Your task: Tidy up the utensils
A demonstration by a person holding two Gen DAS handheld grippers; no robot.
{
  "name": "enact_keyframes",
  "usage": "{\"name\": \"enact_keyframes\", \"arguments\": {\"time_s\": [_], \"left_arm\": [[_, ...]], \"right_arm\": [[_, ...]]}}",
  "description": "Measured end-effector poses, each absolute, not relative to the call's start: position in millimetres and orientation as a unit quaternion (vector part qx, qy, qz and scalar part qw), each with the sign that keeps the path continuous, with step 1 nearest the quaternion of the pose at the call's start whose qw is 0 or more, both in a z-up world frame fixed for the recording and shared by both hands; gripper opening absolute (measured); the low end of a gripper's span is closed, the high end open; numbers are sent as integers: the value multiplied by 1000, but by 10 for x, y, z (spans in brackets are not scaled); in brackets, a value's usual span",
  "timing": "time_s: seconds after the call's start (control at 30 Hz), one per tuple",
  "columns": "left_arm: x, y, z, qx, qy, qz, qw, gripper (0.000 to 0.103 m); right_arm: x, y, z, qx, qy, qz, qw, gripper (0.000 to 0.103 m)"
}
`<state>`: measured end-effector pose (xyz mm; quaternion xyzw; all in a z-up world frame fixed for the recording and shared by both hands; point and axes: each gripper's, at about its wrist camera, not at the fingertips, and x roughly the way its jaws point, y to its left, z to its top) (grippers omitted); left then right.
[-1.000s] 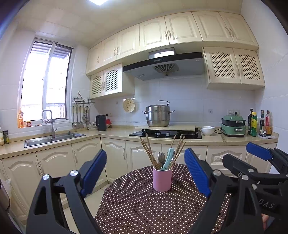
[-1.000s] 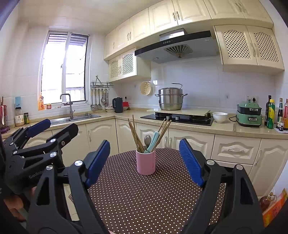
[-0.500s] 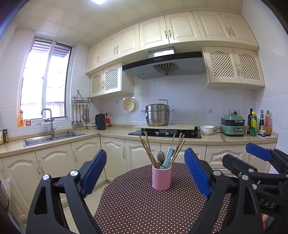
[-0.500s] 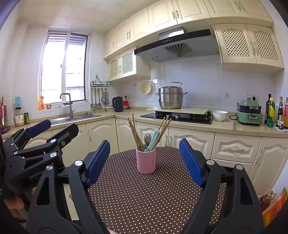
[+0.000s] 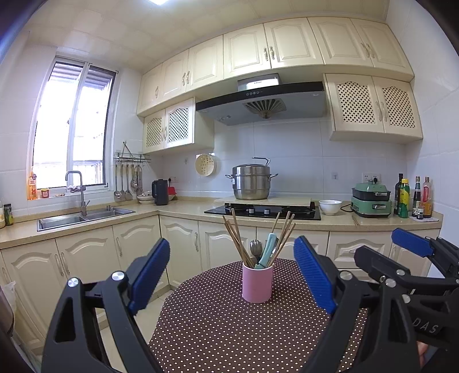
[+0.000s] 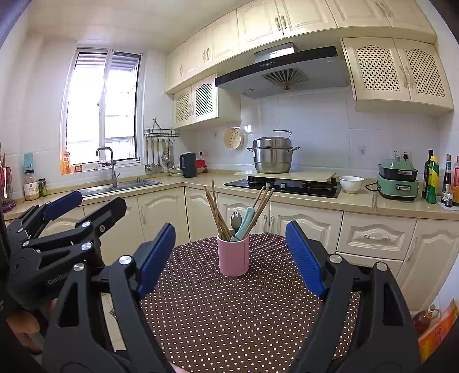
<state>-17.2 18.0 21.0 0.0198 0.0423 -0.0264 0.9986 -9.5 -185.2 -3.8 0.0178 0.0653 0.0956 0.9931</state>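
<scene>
Nothing is changing – no item is shifting on the table [image 5: 229, 330], and nothing is coming or going.

A kitchen with white tiled walls [image 5: 287, 149] and cream cabinets [image 5: 272, 48] above and below a beige counter [image 5: 178, 205] along the far side. On the left, a bright window [image 5: 71, 137] stands over a steel sink [image 5: 83, 218]. A range hood [image 5: 261, 100] hangs over a black hob [image 5: 264, 212]. Near, a round desk [image 5: 229, 330] wears a brown polka-dot cloth. A ceiling light [image 5: 156, 2] glows overhead.
</scene>
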Motion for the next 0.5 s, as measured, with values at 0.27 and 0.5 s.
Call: {"name": "enact_keyframes", "arguments": {"time_s": [0.27,0.5], "left_arm": [[-170,178,217,20,42,-26,999,87],[-168,182,220,20,42,-26,999,87]], "right_arm": [[-103,-1839,-37,17,65,96,993,78],[-97,-1840,-27,16,66,96,993,78]]}}
